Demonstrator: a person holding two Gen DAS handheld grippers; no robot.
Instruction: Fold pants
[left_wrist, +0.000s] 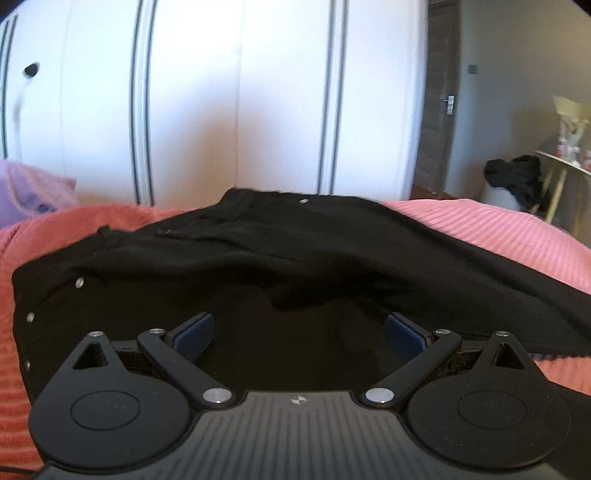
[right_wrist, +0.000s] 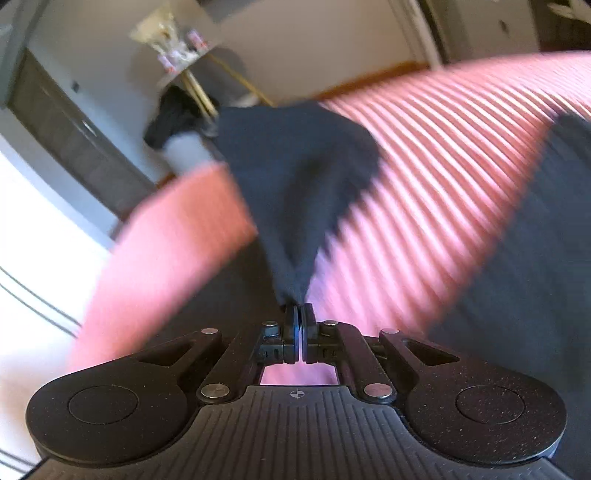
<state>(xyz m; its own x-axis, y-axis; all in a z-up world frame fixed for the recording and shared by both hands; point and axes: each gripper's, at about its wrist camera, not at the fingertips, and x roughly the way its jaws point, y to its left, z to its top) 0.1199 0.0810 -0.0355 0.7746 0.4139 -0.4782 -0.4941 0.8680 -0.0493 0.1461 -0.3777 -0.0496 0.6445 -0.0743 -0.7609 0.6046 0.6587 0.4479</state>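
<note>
Black pants (left_wrist: 295, 251) with metal rivets lie spread over a pink ribbed bedspread (left_wrist: 491, 229). My left gripper (left_wrist: 299, 332) hangs just above the near part of the fabric, open, blue pads (left_wrist: 195, 332) wide apart with nothing pinched. In the right wrist view my right gripper (right_wrist: 299, 314) is shut on a bunched end of the black pants (right_wrist: 299, 184), which rises as a cone of cloth from the pads. That view is blurred. More black fabric (right_wrist: 535, 258) lies at the right over the bedspread (right_wrist: 443, 155).
White wardrobe doors (left_wrist: 240, 92) stand behind the bed. A purple pillow (left_wrist: 29, 188) sits at the far left. A dark garment (left_wrist: 517, 177) lies on a white bin beside a small table (left_wrist: 565, 162) at the right. A dark door (left_wrist: 439, 103) is behind.
</note>
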